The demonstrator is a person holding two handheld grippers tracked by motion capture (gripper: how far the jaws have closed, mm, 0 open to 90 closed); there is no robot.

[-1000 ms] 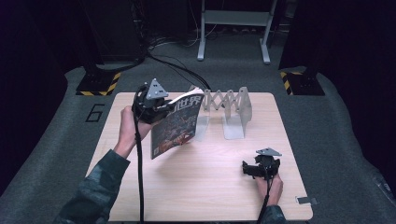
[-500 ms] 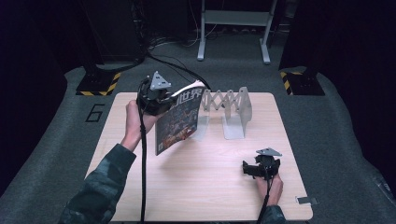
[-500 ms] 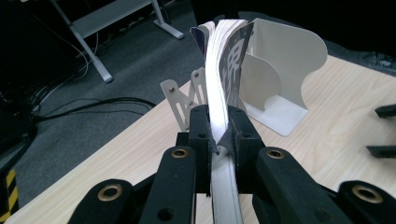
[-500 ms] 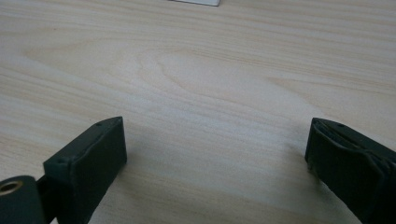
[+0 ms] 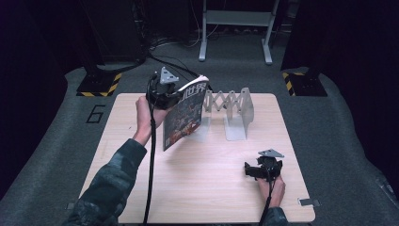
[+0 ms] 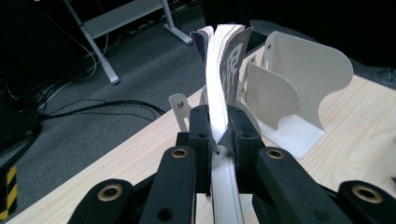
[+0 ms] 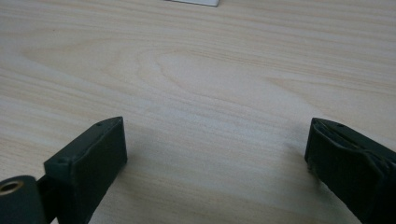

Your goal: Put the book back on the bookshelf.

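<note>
left tongs: clamped tight on the magazine, pads pinching it at the spine edge, upright and clear of the table. Edge grip leaves the rest of it free to slide between dividers, my read.
magazine: far-left area of the table, in the air, cover facing near-right, pages fanning a bit at the top. Just left of the rack, its upper corner over the rack's left end in the high view. Whether it touches a divider, cannot tell.
why upright: matches the slot orientation; a vertical drop-in looks like the plan.
rack: white metal expanding file stand, far-centre of the table, scissor lattice at the back, feet flat on the wood. Slots face the near side, so loading comes from above or from the front.
right tongs: jaws wide apart, nothing between them, low over the wood at near-right, well apart from the rack. Looks parked, free to steady the rack if it shifts.
risk: floppy pages may catch on a divider edge; a single-edge grip gives little control of the lower corner.
count: 1 magazine, 1 rack, 2 large dividers clearly visible in the high view plus smaller plates at its left end (number unclear), 2 tongs, 1 table.
</note>
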